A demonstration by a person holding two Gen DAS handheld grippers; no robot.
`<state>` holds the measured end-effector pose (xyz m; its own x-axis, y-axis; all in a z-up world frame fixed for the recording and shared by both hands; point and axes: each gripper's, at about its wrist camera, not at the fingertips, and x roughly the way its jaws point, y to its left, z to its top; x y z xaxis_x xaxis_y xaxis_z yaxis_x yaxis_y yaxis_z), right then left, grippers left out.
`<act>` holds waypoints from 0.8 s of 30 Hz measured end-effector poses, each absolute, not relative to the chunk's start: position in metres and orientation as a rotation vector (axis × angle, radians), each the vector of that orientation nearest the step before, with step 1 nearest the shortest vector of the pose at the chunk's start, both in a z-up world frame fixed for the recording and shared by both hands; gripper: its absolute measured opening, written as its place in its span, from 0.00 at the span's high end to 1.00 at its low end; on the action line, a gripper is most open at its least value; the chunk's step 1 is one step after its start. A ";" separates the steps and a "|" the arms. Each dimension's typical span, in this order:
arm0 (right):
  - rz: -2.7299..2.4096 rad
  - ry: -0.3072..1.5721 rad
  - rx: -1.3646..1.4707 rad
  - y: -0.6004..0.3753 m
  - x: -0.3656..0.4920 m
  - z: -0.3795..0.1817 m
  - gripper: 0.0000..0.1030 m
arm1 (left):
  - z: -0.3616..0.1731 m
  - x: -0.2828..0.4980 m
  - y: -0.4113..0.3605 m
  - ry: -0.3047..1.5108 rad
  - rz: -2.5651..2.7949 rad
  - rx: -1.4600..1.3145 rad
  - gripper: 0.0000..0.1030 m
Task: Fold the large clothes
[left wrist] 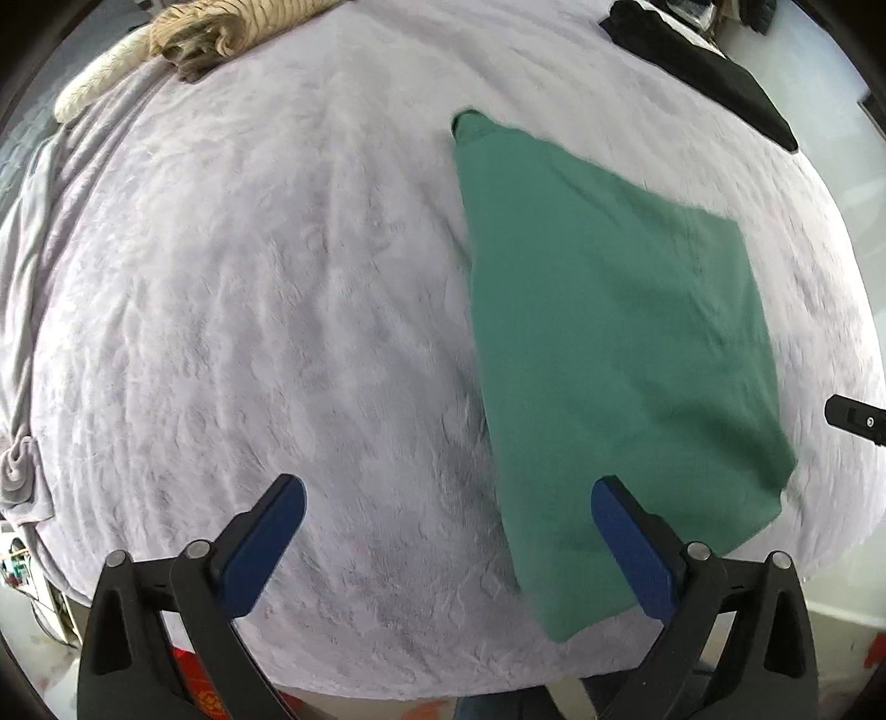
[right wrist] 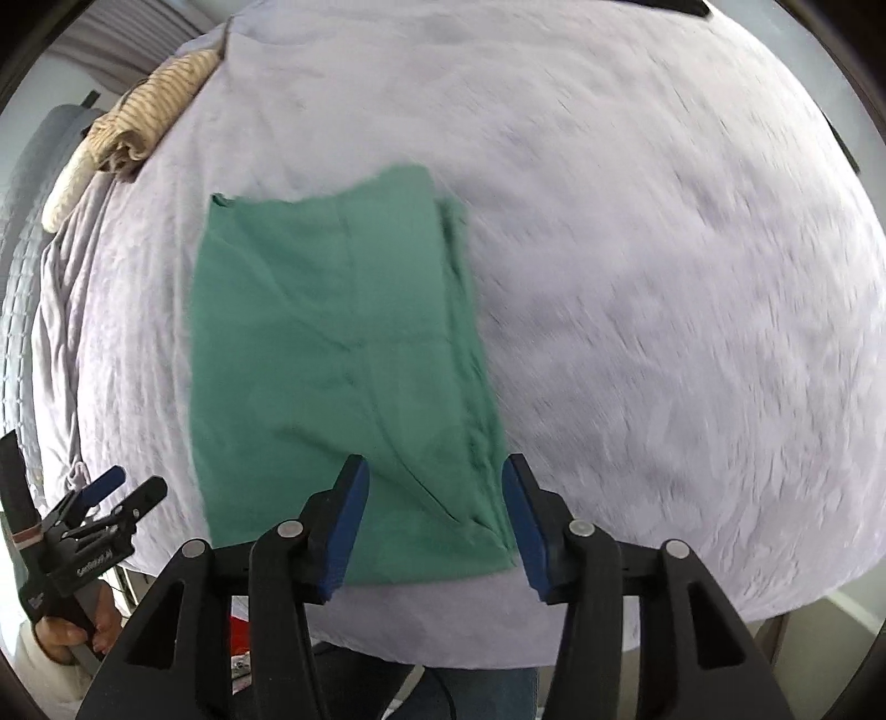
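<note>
Currently the green cotton garment (right wrist: 343, 360), folded into a long rectangle, lies flat on the pale lilac plush bed cover (right wrist: 664, 277), which fills most of both views. From the right wrist it runs from 11 o'clock down to 6 o'clock, its near hem just under the fingertips; from the left wrist it sits at 3 o'clock, narrowing toward 12. Right gripper (right wrist: 434, 520): blue pads parted about halfway, nothing pinched, cloth visible below the gap but not touched. Left gripper (left wrist: 446, 545): jaws spread wide, empty, 1 pad over bare cover, the other over the garment's near corner. Both point steeply down, clear of the fabric. Handling, as a guess: light, limp, thin knit; it will sag and drag on the plush pile rather than slide, so lift before carrying. Creases at the near hem suggest at least 2 layers, so a pinch must catch all of them. Best hold looks like the 2 near corners, 1 per gripper, to bring the hem toward the far end. A striped tan bundle (left wrist: 221, 33) lies at 11 o'clock and a black garment (left wrist: 703, 72) at 1 o'clock, both well apart.
</note>
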<state>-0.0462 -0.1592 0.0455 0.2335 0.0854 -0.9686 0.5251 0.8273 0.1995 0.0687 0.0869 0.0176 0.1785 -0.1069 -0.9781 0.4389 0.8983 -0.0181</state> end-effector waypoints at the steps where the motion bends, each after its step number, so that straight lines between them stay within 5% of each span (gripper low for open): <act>1: -0.324 1.309 0.538 -0.157 -0.041 0.050 0.34 | 0.021 0.069 0.084 1.337 -0.386 0.299 0.00; 3: -0.327 1.300 0.506 -0.136 -0.039 0.054 0.23 | 0.027 0.071 0.081 1.335 -0.373 0.295 0.00; 9: -0.354 1.297 0.390 -0.117 -0.027 0.067 0.13 | 0.037 0.072 0.075 1.318 -0.362 0.280 0.00; 24: -0.393 1.300 0.350 -0.112 -0.026 0.073 0.12 | 0.047 0.070 0.059 1.278 -0.363 0.327 0.00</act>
